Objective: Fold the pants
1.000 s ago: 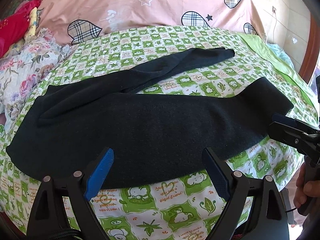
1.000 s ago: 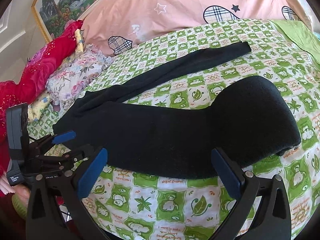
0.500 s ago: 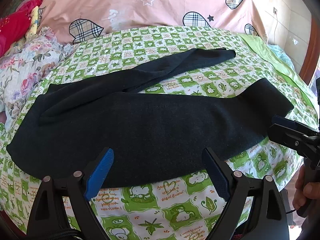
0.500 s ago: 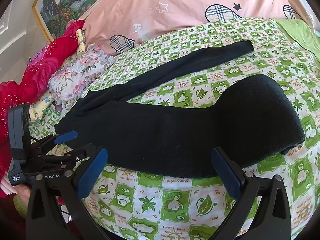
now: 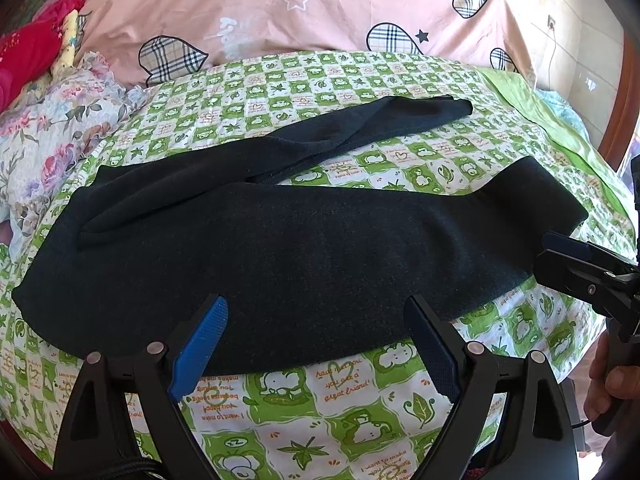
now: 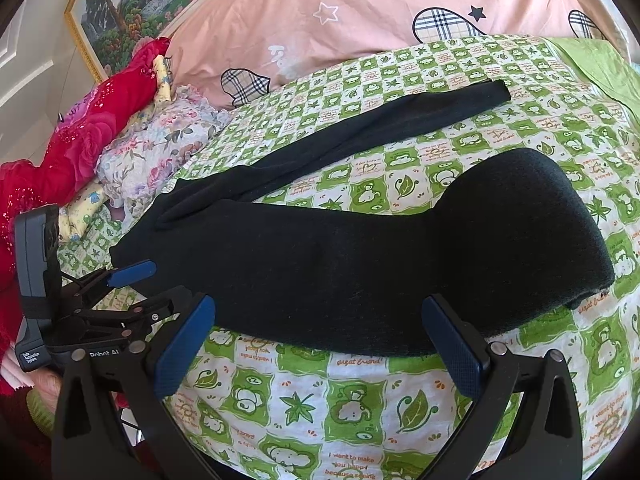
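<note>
Black pants lie spread on the bed, waist to the left, both legs running right; the far leg angles away and the near leg ends at a wide cuff. My left gripper is open and empty, hovering just before the pants' near edge. My right gripper is open and empty, before the near leg. Each gripper shows in the other's view: the right one at the right edge, the left one at the left edge.
The bed has a green and white patterned sheet. A pink quilt with plaid hearts lies at the back. Floral and red bedding is piled at the left. A framed painting hangs behind.
Both grippers have eased slightly forward toward the pants' near edge. The pants have not moved and both grippers stay open.
</note>
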The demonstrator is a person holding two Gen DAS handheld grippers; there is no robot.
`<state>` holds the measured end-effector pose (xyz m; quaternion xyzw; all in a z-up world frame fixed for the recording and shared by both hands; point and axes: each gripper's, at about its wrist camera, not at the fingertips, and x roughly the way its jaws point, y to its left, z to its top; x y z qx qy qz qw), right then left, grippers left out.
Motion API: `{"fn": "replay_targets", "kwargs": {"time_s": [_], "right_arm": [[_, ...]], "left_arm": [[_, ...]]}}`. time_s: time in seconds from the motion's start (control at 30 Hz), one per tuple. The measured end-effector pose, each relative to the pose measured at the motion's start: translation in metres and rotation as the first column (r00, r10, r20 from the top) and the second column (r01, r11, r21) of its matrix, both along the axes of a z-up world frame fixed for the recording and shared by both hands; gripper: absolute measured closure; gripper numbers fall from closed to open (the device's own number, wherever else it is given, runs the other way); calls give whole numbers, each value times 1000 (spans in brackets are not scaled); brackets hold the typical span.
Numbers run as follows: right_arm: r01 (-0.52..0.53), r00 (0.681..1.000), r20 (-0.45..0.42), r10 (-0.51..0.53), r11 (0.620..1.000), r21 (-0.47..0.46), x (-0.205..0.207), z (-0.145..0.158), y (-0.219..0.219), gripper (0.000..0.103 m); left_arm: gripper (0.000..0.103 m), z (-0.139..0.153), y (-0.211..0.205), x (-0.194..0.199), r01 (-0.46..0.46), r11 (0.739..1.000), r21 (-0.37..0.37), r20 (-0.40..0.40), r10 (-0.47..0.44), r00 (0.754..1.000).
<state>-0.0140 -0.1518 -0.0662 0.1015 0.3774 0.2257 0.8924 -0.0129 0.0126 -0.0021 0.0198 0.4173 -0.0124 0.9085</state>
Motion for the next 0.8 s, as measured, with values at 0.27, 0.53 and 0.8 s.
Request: {"fn": "replay_targets", "kwargs": {"time_s": [0.27,0.53,0.8], "right_arm": [[1,1000,-1,-1,1000,0,0,0,1,0],[1,1000,-6,-1,1000,0,2,-3,3,0],[2,1000,-8,-2,1000,-1,1,-3,4,0]], "left_arm": [[13,-1,0,0,-1,1000,-1,-1,1,1000],[13,-2,0,1,-1,1000,0,-3,1,1000],[13,-4,-1,2,-3,1000,0,-9,3,1000]]}}
